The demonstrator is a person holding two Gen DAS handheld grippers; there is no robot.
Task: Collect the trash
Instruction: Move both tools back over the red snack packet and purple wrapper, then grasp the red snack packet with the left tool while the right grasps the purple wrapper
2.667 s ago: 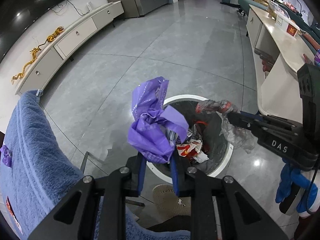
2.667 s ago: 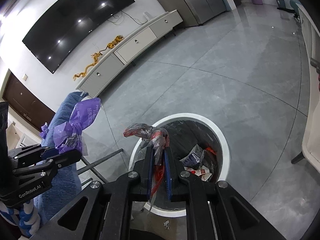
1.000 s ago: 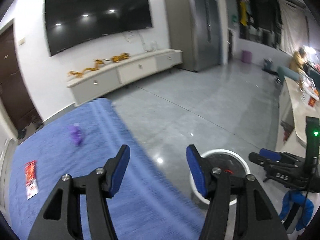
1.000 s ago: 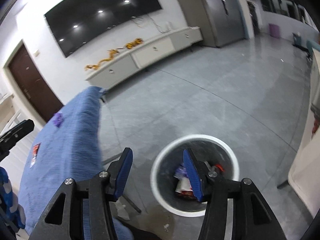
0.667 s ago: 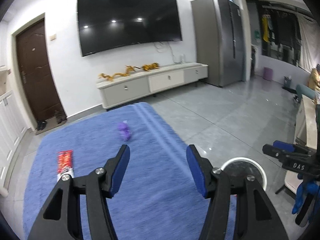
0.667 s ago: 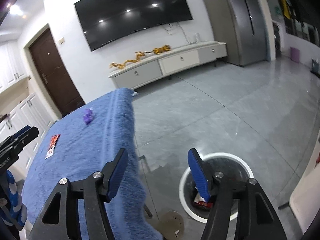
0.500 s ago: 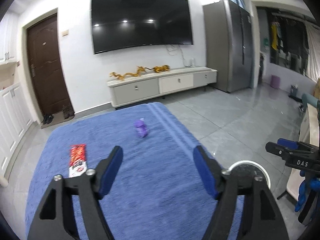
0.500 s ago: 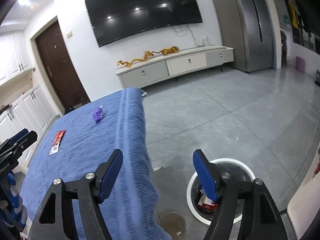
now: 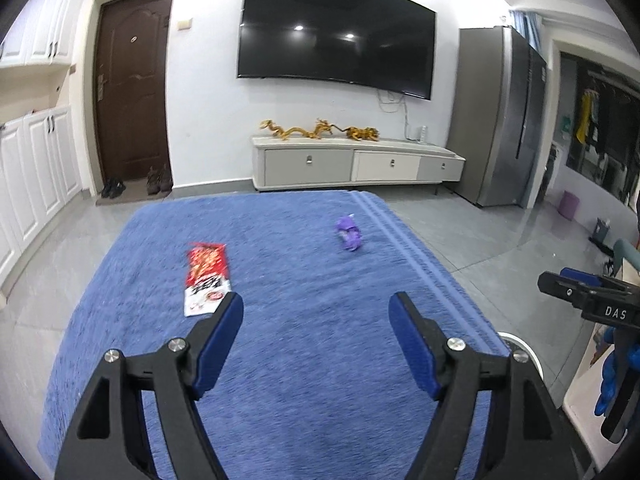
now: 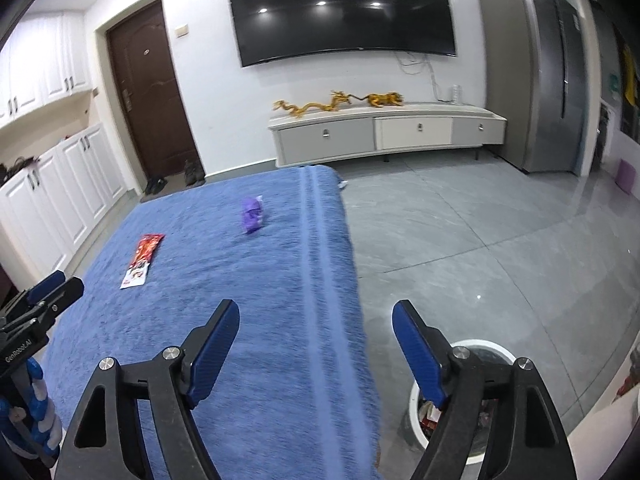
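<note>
Nearest you, your left gripper point(image 9: 316, 312) hangs over the near part of the blue terry cloth covering the table point(image 9: 304, 400), its 2 blue-padded tongs spread wide with nothing between them. Your right gripper point(image 10: 316, 320) is just as wide and just as empty, straddling the cloth's right edge, so its right tong sits over open floor.

Low on the right, beyond that edge, stands the round white-rimmed trash bin point(image 10: 494, 346) on the grey tiled floor point(image 10: 480, 240); wrappers already lie inside it. From the left wrist view only a sliver of its rim shows.

Further out on the cloth, 2 pieces remain. The flat red-and-white snack wrapper point(image 9: 207, 276) lies left of centre, just beyond your left gripper's left tong. The crumpled purple plastic wrapper point(image 9: 349, 234) lies further off and to the right, near the cloth's striped border.

Judging by this, the next move is a reach for each piece, and that is where trouble could start. The flat wrapper hugs the pile, so tongs closing too high would slide over it, and closing too deep could pinch the terry and drag the whole cloth. The purple one is light and crinkled; a glancing touch could flick it over the right edge to the floor.

Far behind stand the white TV cabinet point(image 9: 356, 162) and the brown door point(image 9: 130, 88).
</note>
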